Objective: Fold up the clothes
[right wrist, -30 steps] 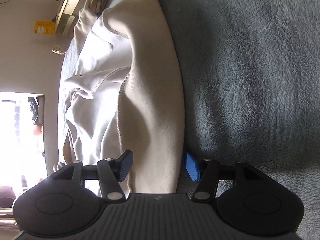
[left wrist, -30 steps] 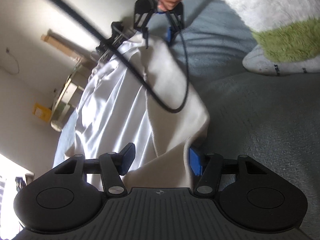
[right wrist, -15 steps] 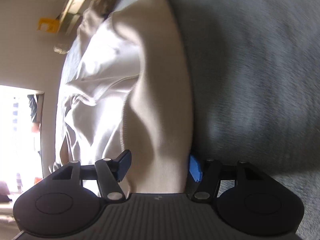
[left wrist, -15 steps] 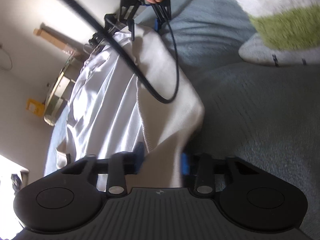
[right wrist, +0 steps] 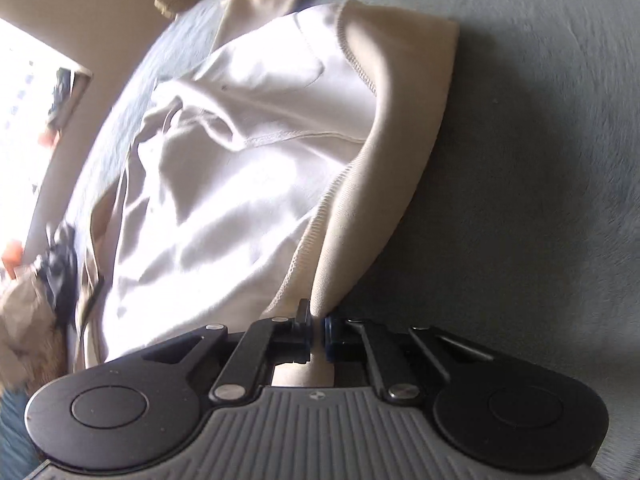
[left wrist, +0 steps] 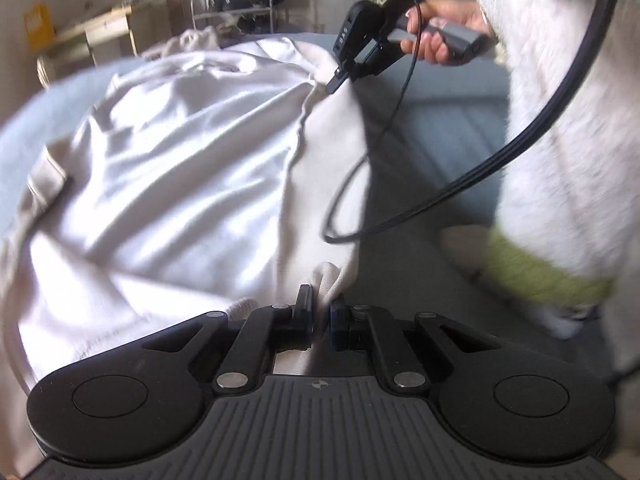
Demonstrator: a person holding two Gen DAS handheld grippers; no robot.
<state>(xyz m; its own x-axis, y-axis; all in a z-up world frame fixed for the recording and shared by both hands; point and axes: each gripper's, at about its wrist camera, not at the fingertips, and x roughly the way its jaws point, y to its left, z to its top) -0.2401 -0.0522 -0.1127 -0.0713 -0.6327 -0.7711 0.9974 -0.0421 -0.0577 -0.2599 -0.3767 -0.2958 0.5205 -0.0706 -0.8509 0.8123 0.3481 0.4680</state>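
Pinching the near edge of a cream sweatshirt (left wrist: 192, 168), the left tool (left wrist: 320, 316) has its two pads pressed together on a fold of the hem, with cloth bunched just ahead of the tips. The garment spreads away from this tool over a grey-blue blanket (left wrist: 448, 128) on a bed. At its far end the right tool (left wrist: 340, 76), held in a hand (left wrist: 436, 36), bites into the same ribbed edge; a black cable (left wrist: 520, 152) loops down between the two tools. In its own view the right tool (right wrist: 318, 328) is likewise clamped on the ribbed band of the sweatshirt (right wrist: 240, 168), which fans out ahead and to its left, while bare blanket (right wrist: 540, 160) lies to its right. A fluffy white sleeve with a green band (left wrist: 552, 200) hangs right of the left tool.
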